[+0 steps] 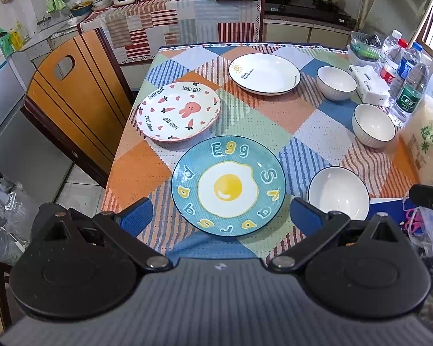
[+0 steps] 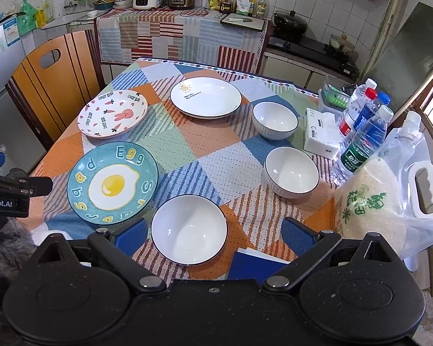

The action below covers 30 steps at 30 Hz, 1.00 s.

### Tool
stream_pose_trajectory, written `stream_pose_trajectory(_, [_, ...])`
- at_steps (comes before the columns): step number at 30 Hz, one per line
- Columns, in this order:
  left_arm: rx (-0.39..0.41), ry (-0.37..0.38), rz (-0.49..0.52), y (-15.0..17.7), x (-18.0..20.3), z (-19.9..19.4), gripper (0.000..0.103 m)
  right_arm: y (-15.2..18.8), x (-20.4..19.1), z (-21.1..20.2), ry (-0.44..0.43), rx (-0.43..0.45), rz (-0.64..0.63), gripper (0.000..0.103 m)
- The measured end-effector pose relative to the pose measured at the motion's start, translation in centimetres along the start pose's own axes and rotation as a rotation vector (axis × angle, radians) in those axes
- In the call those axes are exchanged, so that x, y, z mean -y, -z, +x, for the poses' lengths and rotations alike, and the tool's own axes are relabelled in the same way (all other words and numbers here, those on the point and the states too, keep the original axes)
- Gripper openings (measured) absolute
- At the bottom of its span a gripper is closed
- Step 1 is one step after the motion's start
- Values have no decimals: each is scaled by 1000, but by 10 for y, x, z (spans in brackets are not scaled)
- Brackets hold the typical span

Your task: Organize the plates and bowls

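Note:
Three plates lie on the table: a blue egg plate (image 1: 228, 185) (image 2: 112, 182) at the front, a pink rabbit plate (image 1: 178, 111) (image 2: 113, 114) behind it on the left, and a white sun plate (image 1: 264, 73) (image 2: 205, 97) at the back. Three white bowls stand on the right side: near (image 1: 338, 193) (image 2: 189, 229), middle (image 1: 373, 125) (image 2: 291, 171), far (image 1: 336, 83) (image 2: 274, 120). My left gripper (image 1: 220, 216) is open and empty above the egg plate's near edge. My right gripper (image 2: 213, 238) is open and empty, its jaws on either side of the near bowl, above it.
Water bottles (image 2: 365, 141), a tissue box (image 2: 322, 135) and a bag of rice (image 2: 372, 201) stand along the table's right edge. A wooden chair (image 1: 72, 92) stands at the left side. A blue booklet (image 2: 252, 263) lies at the front edge.

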<state>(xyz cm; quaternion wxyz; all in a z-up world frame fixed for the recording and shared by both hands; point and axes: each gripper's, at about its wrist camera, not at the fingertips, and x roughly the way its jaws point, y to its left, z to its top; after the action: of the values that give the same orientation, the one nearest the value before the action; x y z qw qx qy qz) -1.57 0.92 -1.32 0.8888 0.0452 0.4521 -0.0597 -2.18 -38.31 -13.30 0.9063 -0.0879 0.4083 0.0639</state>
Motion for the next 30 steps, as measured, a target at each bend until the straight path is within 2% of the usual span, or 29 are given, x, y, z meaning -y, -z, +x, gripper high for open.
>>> stream_pose_trajectory(23, [-19, 4, -2, 3, -1, -1, 103, 0, -2, -1, -1, 8, -9, 101])
stream_pose_trajectory(27, [-17, 5, 5, 2, -1, 0, 103, -2, 2, 8, -63, 20, 6, 101])
stream_pose_trajectory(30, [2, -26, 32, 1, -4, 2, 103, -8, 11, 14, -138, 95, 39, 101])
